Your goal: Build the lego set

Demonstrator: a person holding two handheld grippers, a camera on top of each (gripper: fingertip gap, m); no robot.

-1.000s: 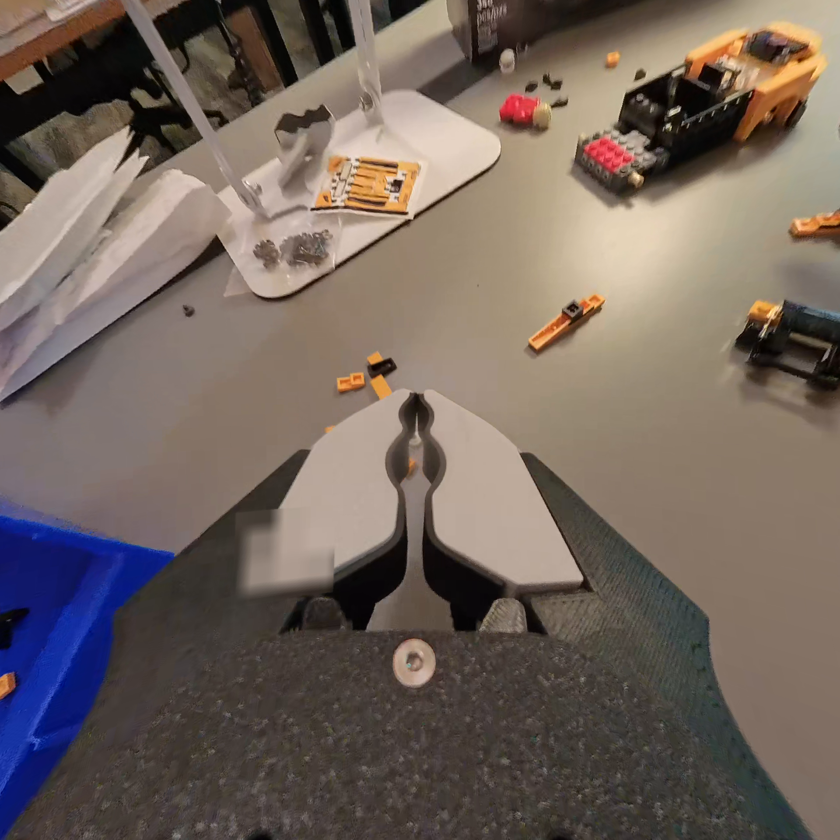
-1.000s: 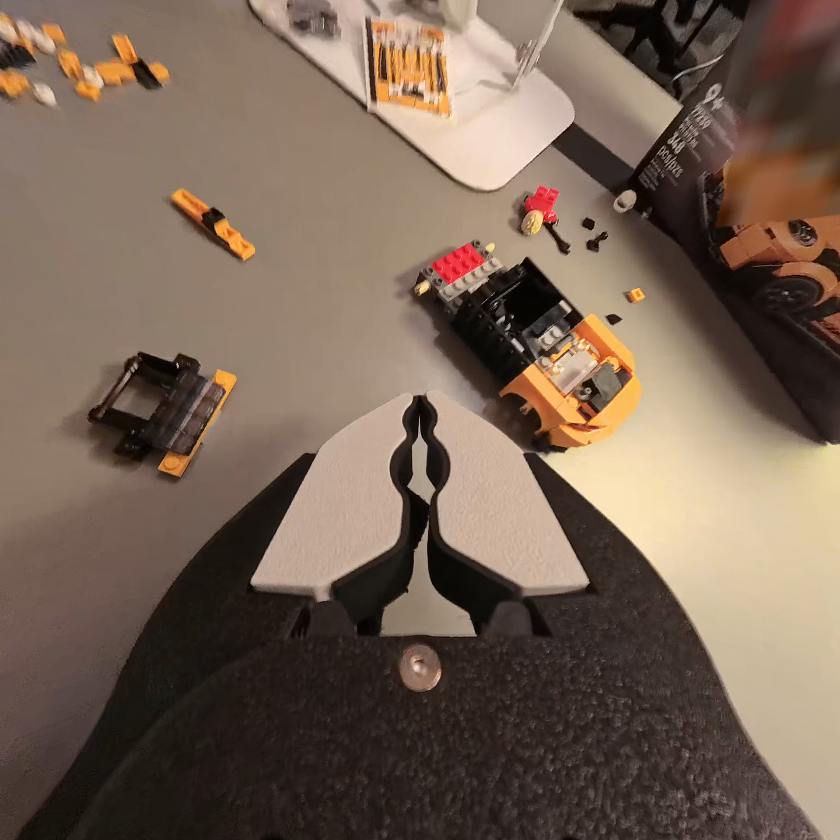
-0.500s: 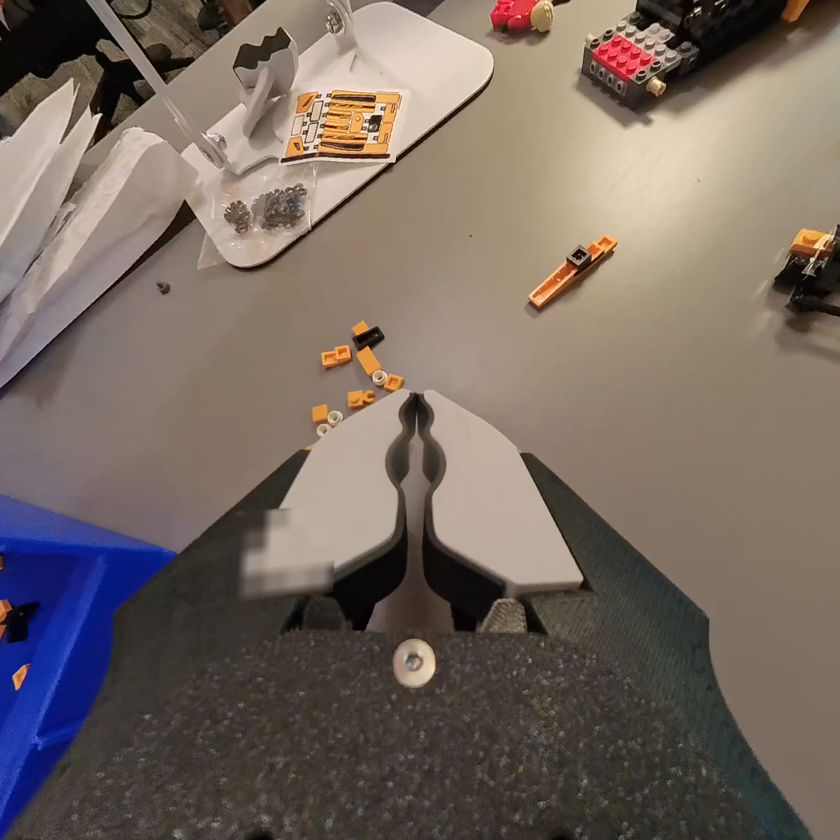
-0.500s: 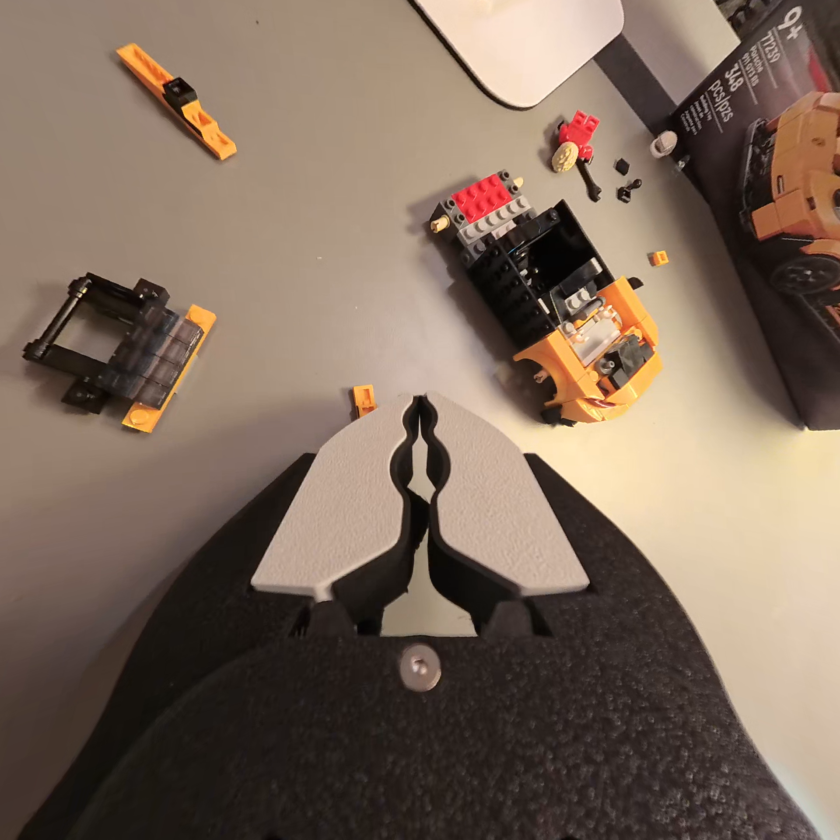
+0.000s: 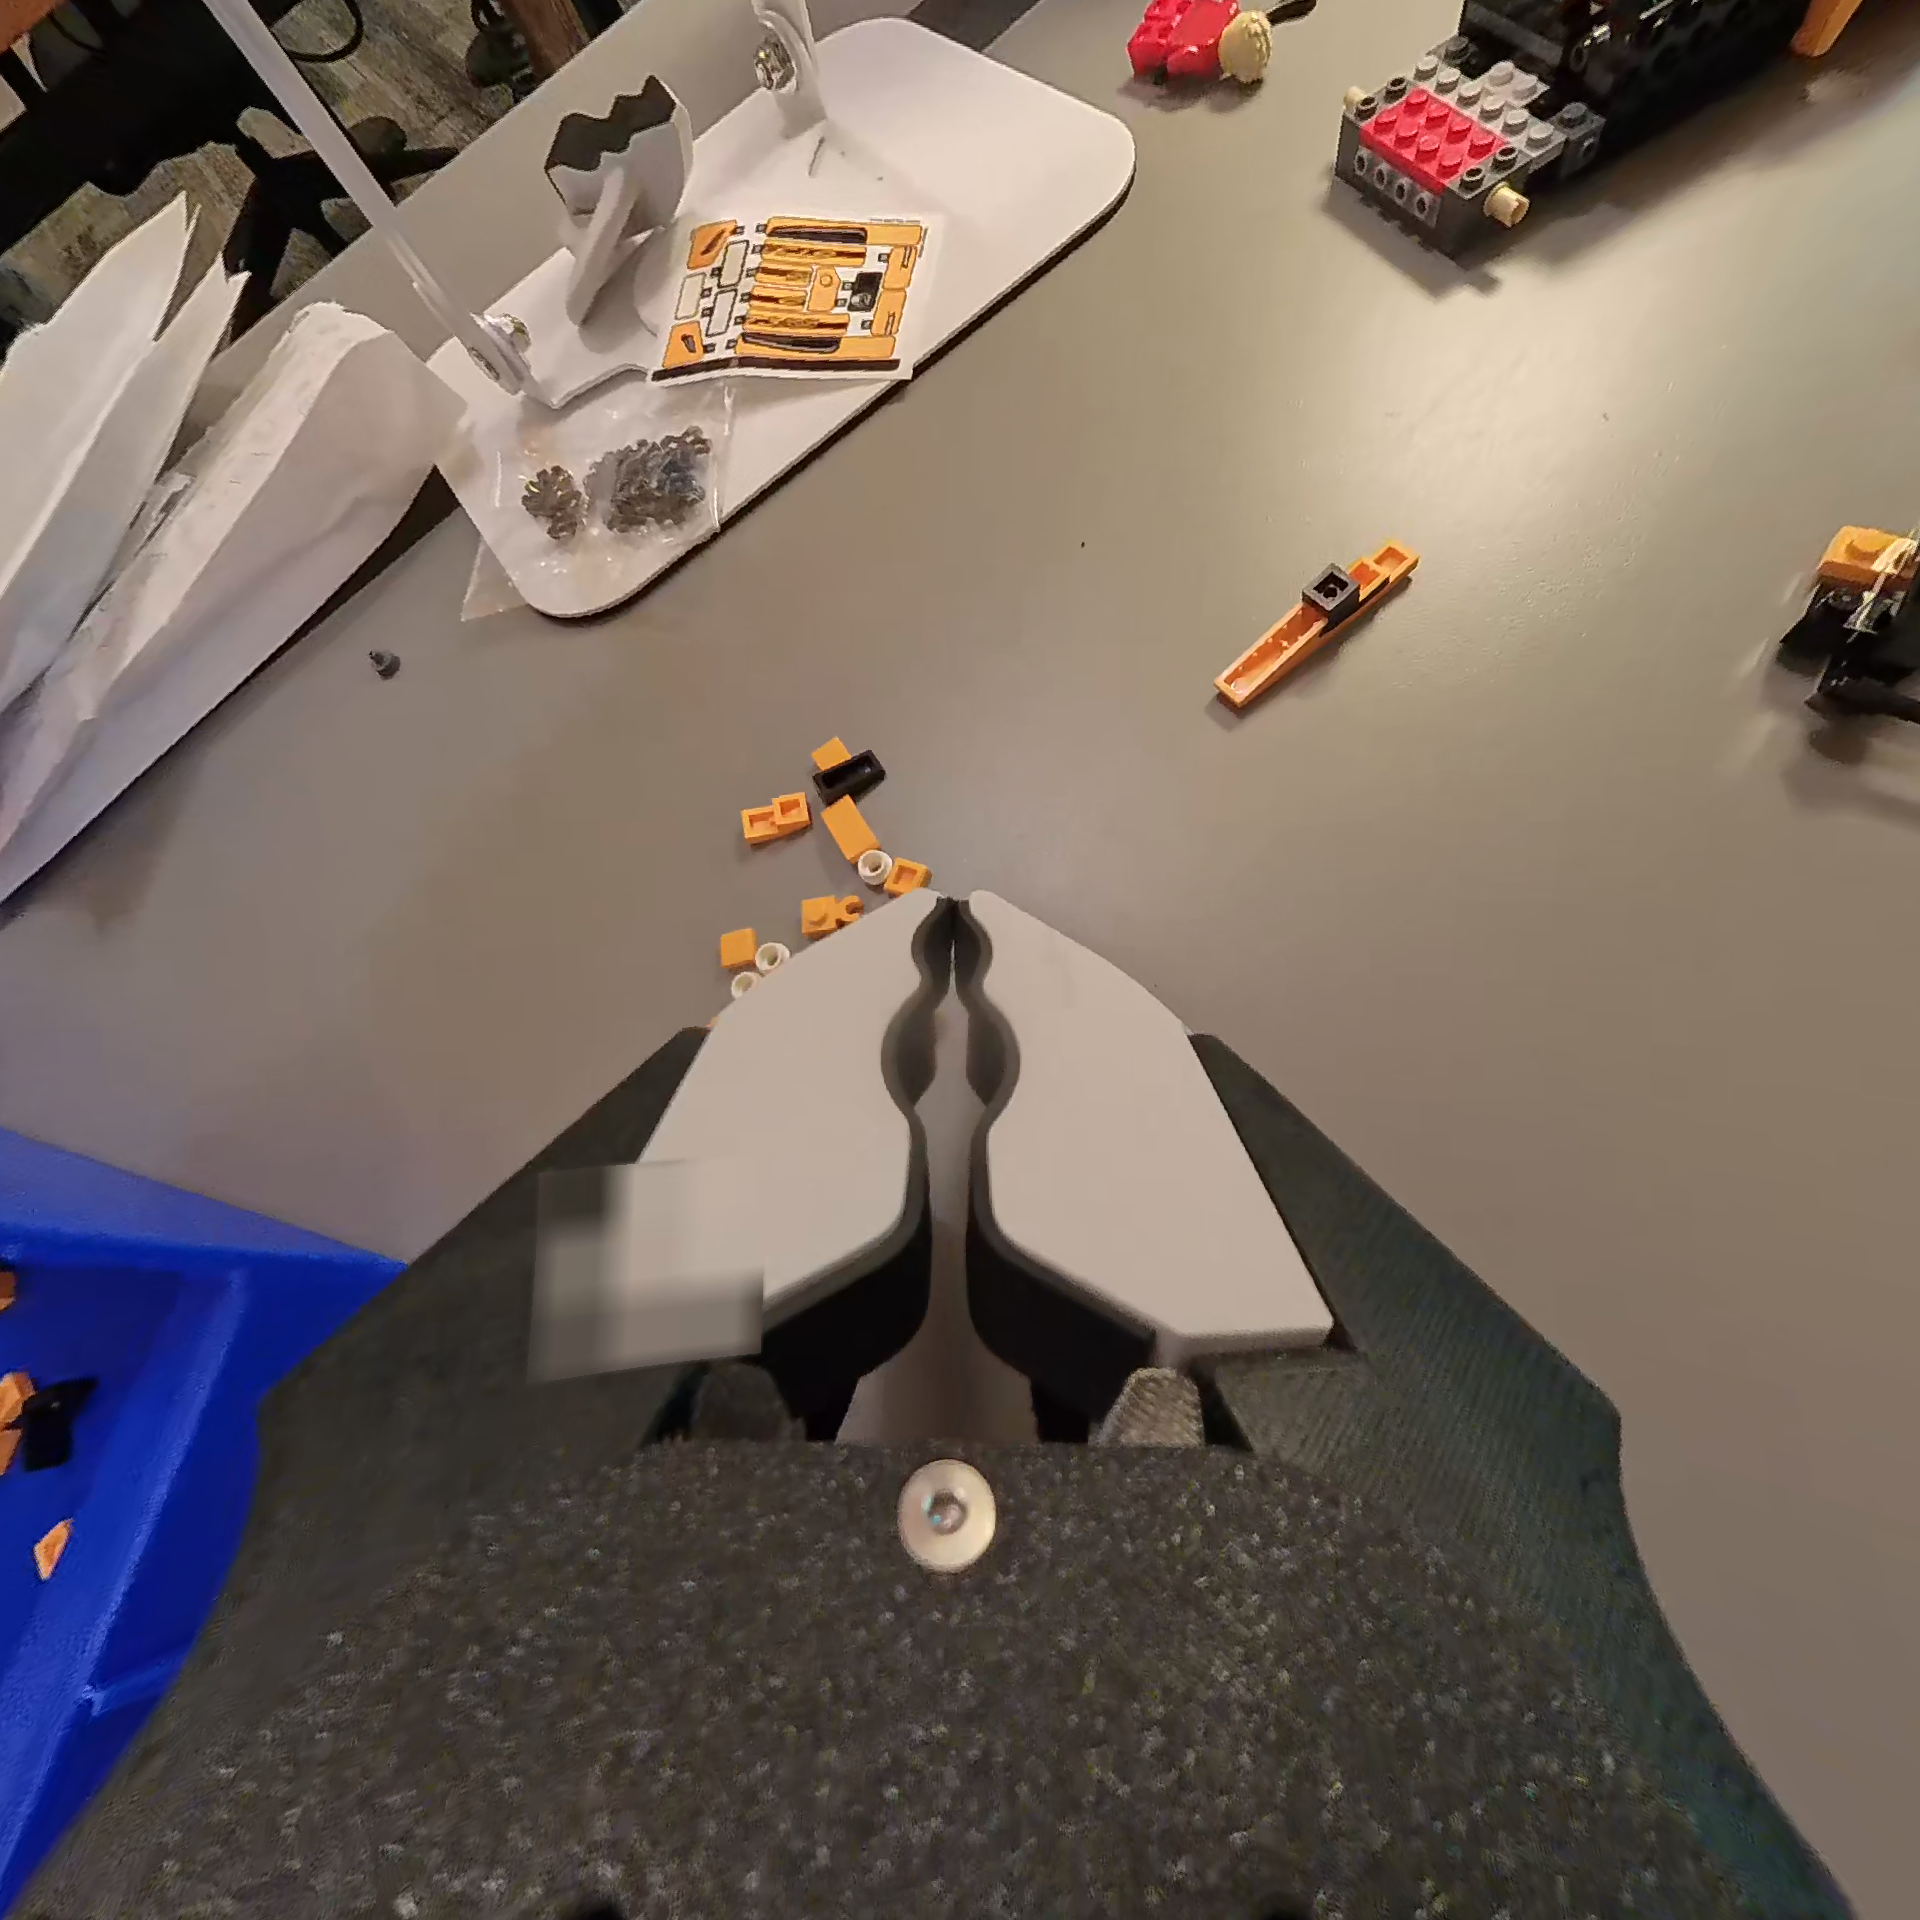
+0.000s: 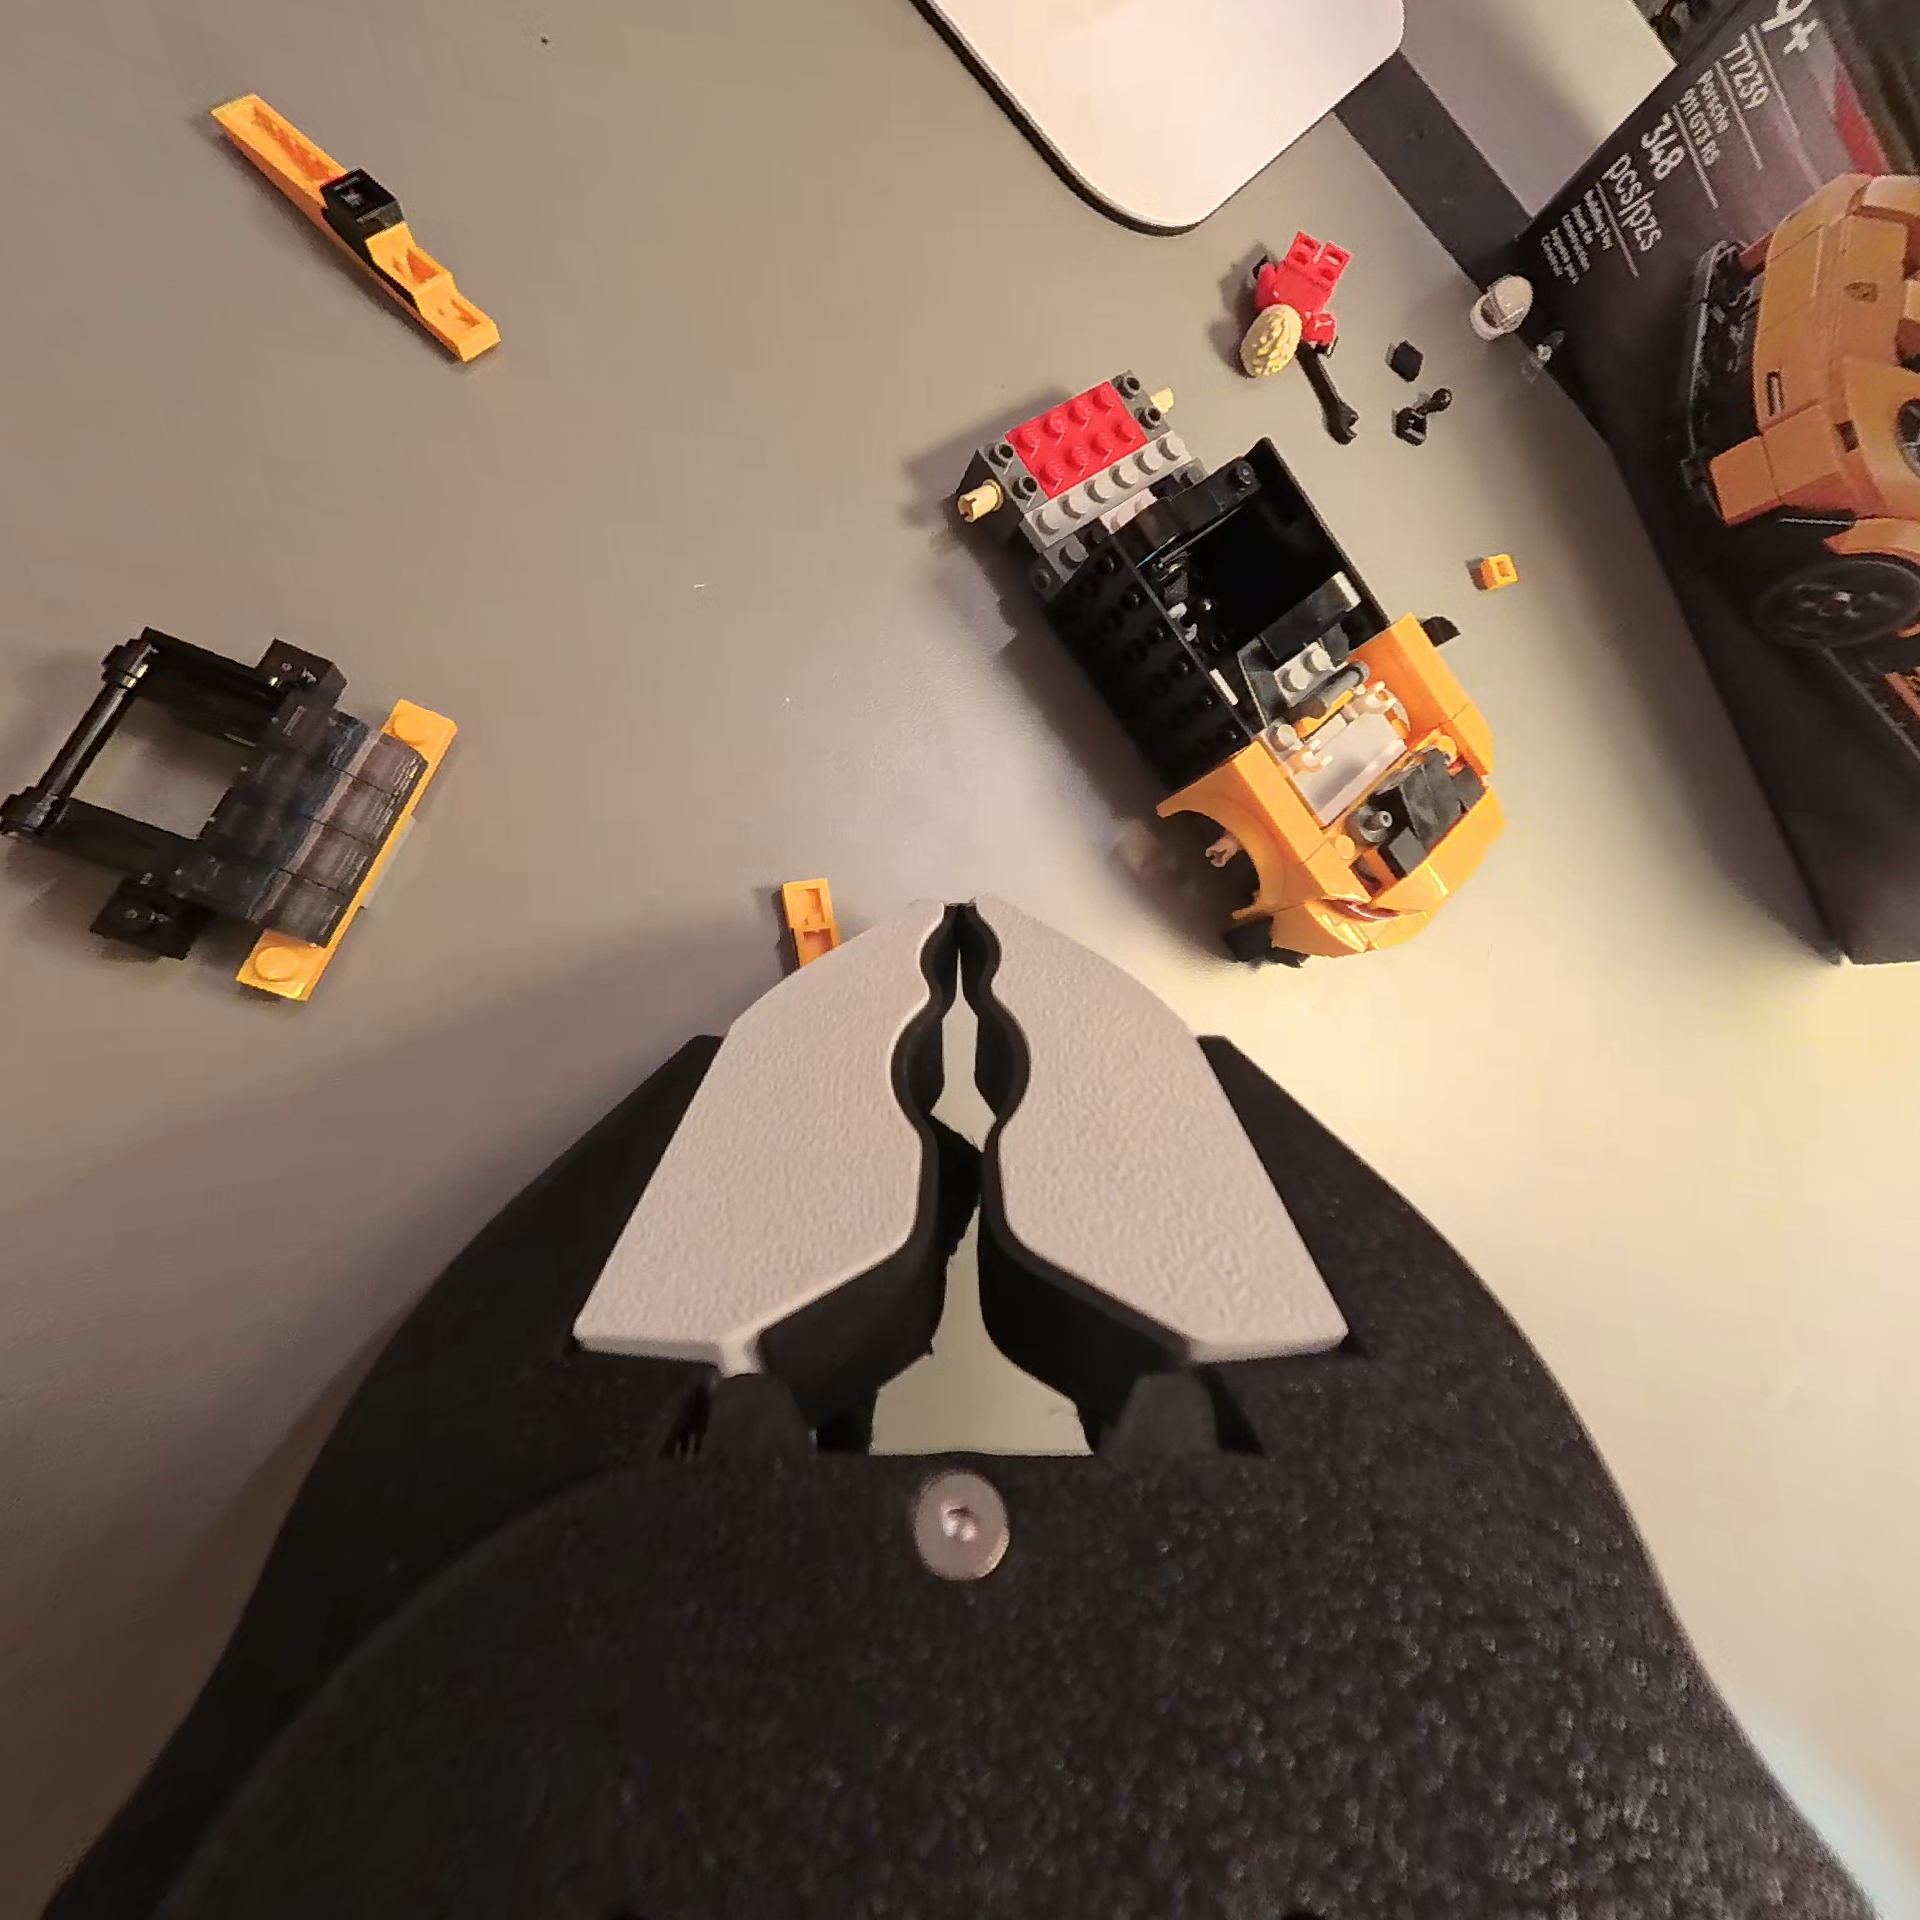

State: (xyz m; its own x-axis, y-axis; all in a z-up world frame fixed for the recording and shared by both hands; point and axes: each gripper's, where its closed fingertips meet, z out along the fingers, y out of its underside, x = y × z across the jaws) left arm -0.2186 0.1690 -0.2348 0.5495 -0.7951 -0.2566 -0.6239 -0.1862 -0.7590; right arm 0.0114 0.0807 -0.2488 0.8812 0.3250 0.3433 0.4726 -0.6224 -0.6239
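My left gripper (image 5: pixel 954 912) is shut and empty, its tips just right of a scatter of small orange, black and white pieces (image 5: pixel 831 852) on the grey table. My right gripper (image 6: pixel 958 916) is shut and empty above the table. A small orange piece (image 6: pixel 809 920) lies just left of its tips. The partly built orange and black car (image 6: pixel 1236 665) lies ahead to the right; its rear also shows in the left wrist view (image 5: pixel 1475 145). A black and orange sub-assembly (image 6: pixel 229 810) lies at the left. A long orange strip with a black block (image 6: pixel 358 223) lies far left, also in the left wrist view (image 5: pixel 1314 636).
A blue bin (image 5: pixel 125 1455) with a few pieces stands at the lower left. A white stand base (image 5: pixel 935 156) holds a sticker sheet (image 5: pixel 800 296) and a bag of small parts (image 5: pixel 613 494). White paper bags (image 5: pixel 156 436) lie left. The set's box (image 6: pixel 1766 436) stands right, with a red piece (image 6: pixel 1299 281) near it.
Both grippers have drawn back and risen a little, so the loose pieces and the small orange piece show in front of their tips. Both stayed shut.
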